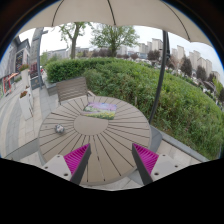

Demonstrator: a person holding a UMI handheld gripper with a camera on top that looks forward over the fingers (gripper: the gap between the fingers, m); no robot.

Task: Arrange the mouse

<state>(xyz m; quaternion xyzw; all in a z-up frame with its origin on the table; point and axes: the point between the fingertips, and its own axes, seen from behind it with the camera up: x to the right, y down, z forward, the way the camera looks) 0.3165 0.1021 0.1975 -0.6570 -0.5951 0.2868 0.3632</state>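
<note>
table (100,135): grey slats | hedge (150,85): green | claw (111,160) pads (76,158): magenta | parasol (120,12): white

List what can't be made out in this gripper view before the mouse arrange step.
- Small grey object on the round table, gripper view: too small to confirm as the mouse.
- Flat item at the table's far side: too small to identify.
- Near table edge: hidden behind the gripper, whose fingers stand open and hold nothing.
- Chair beyond the table: its seat is hidden by the table.
</note>
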